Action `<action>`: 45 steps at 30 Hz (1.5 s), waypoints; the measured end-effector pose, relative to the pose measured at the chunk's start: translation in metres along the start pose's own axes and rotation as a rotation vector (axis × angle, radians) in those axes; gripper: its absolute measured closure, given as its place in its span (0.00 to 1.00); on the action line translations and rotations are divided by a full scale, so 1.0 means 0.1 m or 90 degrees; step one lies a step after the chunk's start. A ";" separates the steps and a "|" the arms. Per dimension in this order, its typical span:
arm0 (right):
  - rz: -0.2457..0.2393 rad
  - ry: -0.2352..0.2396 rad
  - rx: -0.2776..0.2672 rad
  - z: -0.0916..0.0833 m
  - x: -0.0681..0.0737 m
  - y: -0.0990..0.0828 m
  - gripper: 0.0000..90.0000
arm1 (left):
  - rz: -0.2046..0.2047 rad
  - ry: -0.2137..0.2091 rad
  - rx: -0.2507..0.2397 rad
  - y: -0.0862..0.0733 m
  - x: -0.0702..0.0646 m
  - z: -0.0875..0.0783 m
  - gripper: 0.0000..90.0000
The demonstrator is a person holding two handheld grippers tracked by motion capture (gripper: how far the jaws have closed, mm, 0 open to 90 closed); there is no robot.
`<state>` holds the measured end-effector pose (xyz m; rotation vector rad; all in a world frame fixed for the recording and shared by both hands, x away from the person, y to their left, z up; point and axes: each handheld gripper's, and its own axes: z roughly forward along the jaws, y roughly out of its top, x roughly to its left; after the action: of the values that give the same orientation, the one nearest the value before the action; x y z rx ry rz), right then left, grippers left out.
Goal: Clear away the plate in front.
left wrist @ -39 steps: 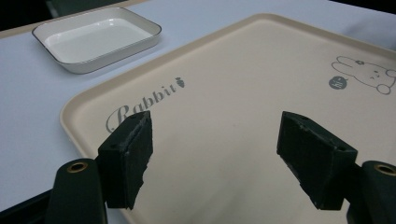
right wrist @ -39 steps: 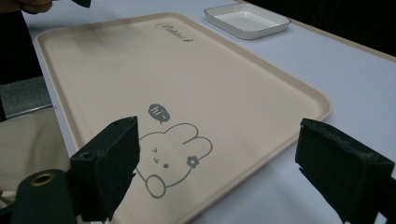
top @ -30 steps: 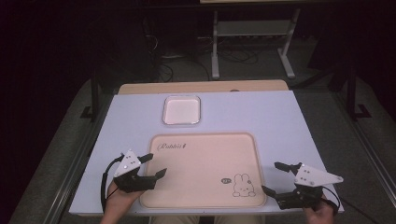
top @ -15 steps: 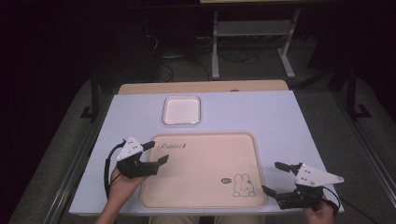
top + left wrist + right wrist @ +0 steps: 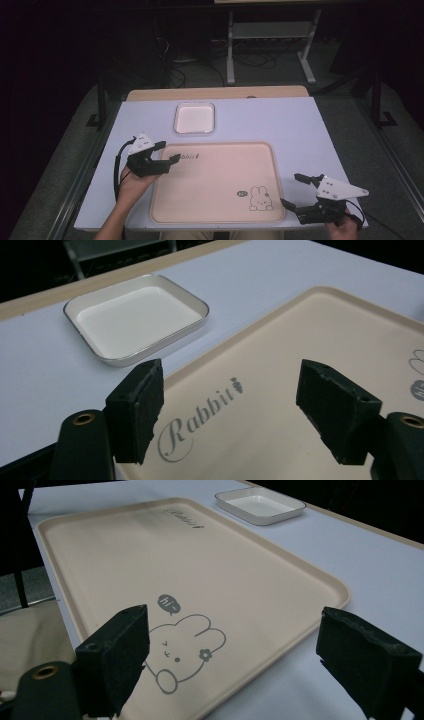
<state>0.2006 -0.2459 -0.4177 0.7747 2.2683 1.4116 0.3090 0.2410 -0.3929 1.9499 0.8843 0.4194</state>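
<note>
One beige tray [image 5: 215, 185] on lilac table [image 5: 300, 125]

- The left gripper [image 5: 166, 152] is held by the left hand [image 5: 131, 184], forearm coming in from the bottom edge, jaws wide apart with nothing between them (plain in the left gripper view).
- The right gripper [image 5: 294, 190] sits low at the near right, right hand [image 5: 344, 229] behind it, jaws likewise spread and empty.
</note>
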 end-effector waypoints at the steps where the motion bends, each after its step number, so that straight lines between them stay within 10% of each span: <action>1: -0.001 0.000 0.001 0.00 0.00 0.00 0.14 | -0.003 -0.004 0.005 0.01 0.01 0.02 0.31; 45: 0.007 -0.001 -0.008 -0.02 -0.02 0.00 0.14 | -0.070 0.058 0.102 0.53 0.76 0.68 0.32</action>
<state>0.2005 -0.2485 -0.4170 0.7856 2.2557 1.4275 0.4238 0.2377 -0.3876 2.0291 1.1071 0.3850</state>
